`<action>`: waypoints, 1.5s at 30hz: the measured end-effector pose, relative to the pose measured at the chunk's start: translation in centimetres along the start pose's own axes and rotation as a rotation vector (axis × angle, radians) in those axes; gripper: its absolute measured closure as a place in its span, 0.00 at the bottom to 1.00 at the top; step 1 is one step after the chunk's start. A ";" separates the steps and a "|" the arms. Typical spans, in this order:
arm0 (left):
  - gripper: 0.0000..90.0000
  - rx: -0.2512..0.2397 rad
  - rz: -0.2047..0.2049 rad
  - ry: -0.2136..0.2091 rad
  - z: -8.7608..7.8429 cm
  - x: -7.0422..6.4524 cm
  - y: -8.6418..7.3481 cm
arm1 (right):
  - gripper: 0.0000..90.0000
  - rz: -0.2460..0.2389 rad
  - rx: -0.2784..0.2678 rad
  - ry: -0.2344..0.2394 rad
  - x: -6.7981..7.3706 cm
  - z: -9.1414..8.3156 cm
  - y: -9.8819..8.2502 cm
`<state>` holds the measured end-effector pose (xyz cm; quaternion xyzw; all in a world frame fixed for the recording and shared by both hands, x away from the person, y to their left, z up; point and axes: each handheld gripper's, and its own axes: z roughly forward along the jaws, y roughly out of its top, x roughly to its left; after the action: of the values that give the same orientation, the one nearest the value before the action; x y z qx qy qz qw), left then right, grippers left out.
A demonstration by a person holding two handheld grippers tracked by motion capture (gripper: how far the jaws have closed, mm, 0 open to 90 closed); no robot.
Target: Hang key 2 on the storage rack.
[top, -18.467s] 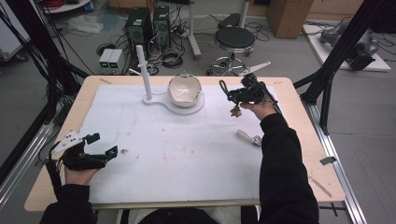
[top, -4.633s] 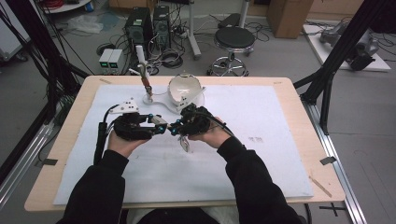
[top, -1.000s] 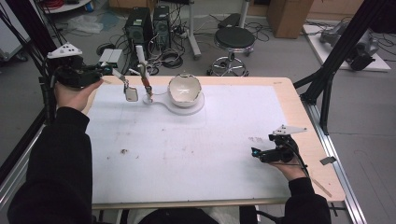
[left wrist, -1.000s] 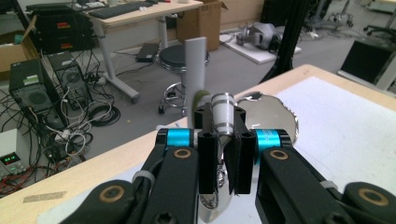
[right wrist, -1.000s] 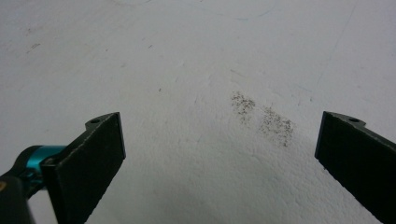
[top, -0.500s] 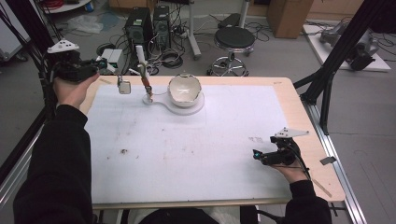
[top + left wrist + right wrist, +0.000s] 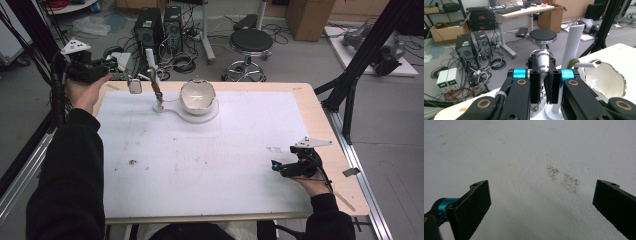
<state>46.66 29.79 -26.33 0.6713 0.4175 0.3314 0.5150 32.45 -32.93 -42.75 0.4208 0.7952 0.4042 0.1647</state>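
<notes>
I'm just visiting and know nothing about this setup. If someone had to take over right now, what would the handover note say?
Left gripper: shut on a small silver cylinder, held up at the table's far left edge, beside the white post of the stand.
Right gripper: open, empty, low over the white mat at the near right.
Bowl: on the stand's base, right of the post.
Done: cylinder picked up and brought to the stand.
Left: probably setting the cylinder at the stand, then letting go; it is not yet on the stand.
</notes>
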 end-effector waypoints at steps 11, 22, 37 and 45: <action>0.93 -0.001 -0.020 -0.002 1.2 -0.2 -0.3 | 0.01 -0.008 0.007 0.006 0.1 0.2 -0.1; 0.93 -0.030 -0.033 -0.018 1.4 -0.2 -0.3 | 0.01 -0.004 0.011 0.003 0.0 0.3 0.0; 0.93 -0.053 -0.047 -0.069 2.7 -1.4 -0.5 | 0.01 -0.006 0.021 0.003 0.0 0.5 -0.1; 0.92 -0.019 -0.057 -0.086 3.5 -1.7 -1.0 | 0.01 -0.002 0.024 0.002 0.0 0.5 -0.2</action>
<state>48.82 26.94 -28.23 0.6678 0.4107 0.2916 0.5481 32.70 -32.73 -43.22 0.4216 0.8007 0.3949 0.1590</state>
